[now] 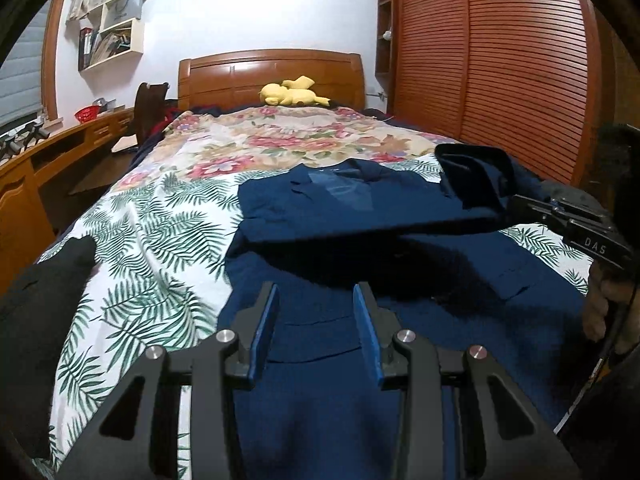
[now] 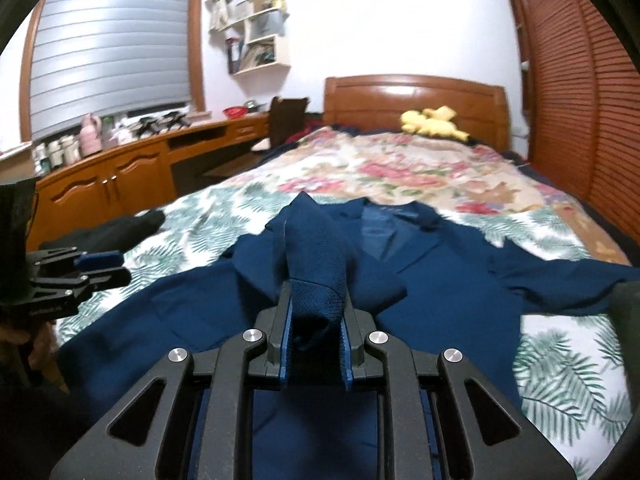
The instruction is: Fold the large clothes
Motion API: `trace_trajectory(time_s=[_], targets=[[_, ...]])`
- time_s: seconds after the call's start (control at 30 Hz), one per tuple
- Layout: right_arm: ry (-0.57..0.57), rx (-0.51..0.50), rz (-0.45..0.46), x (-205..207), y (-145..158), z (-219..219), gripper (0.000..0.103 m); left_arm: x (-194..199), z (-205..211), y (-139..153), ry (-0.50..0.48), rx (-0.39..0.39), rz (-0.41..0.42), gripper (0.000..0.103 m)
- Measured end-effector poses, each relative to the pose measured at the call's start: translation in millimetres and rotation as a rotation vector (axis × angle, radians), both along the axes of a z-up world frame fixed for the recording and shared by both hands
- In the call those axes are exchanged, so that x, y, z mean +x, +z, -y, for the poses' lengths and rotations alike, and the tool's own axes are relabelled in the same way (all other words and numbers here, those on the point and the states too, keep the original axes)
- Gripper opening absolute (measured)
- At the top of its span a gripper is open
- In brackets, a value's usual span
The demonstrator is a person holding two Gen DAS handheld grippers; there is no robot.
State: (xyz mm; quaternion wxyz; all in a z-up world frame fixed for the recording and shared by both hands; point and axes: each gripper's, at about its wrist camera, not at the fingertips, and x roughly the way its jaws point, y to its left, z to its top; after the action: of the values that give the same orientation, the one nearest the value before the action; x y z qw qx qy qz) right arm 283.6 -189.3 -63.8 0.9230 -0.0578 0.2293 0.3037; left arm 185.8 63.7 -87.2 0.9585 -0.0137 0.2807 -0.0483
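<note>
A large navy blue jacket [image 1: 360, 208] lies spread on the bed, collar toward the headboard; it also shows in the right wrist view [image 2: 440, 280]. My left gripper [image 1: 316, 300] is open and empty, hovering over the jacket's lower part. It also shows at the left edge of the right wrist view [image 2: 114, 266]. My right gripper [image 2: 314, 312] is shut on the jacket's sleeve [image 2: 316, 248] and holds it lifted over the jacket's body. In the left wrist view the right gripper [image 1: 516, 204] sits at the right edge with the raised sleeve [image 1: 472, 176].
The bed has a leaf-print sheet [image 1: 152, 248] and a floral blanket [image 1: 280, 140]. A black garment [image 1: 40, 300] lies at the bed's left edge. A yellow plush toy [image 1: 292, 92] sits by the headboard. A wooden desk [image 2: 120, 176] runs along the left; louvered wardrobe doors [image 1: 500, 60] stand on the right.
</note>
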Motion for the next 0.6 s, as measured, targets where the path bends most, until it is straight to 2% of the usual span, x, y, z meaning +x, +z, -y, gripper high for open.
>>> trace_trajectory(time_s=[0.1, 0.27, 0.37, 0.53, 0.6], targets=[[-0.052, -0.016, 0.010, -3, -3, 12, 0.017, 2, 7, 0, -0.013, 0.005, -0.001, 0.037], [-0.068, -0.051, -0.108, -4, -30, 24, 0.024, 3, 14, 0, -0.027, 0.007, 0.001, 0.037], [-0.070, -0.087, -0.133, -5, -38, 25, 0.028, 3, 18, 0, -0.033, 0.006, 0.003, 0.037], [-0.089, -0.073, -0.102, -11, -33, 31, 0.052, 4, 27, -1, -0.045, 0.006, 0.001, 0.037], [-0.087, -0.055, -0.095, -12, -31, 33, 0.055, 4, 31, -2, -0.051, 0.011, -0.001, 0.037]])
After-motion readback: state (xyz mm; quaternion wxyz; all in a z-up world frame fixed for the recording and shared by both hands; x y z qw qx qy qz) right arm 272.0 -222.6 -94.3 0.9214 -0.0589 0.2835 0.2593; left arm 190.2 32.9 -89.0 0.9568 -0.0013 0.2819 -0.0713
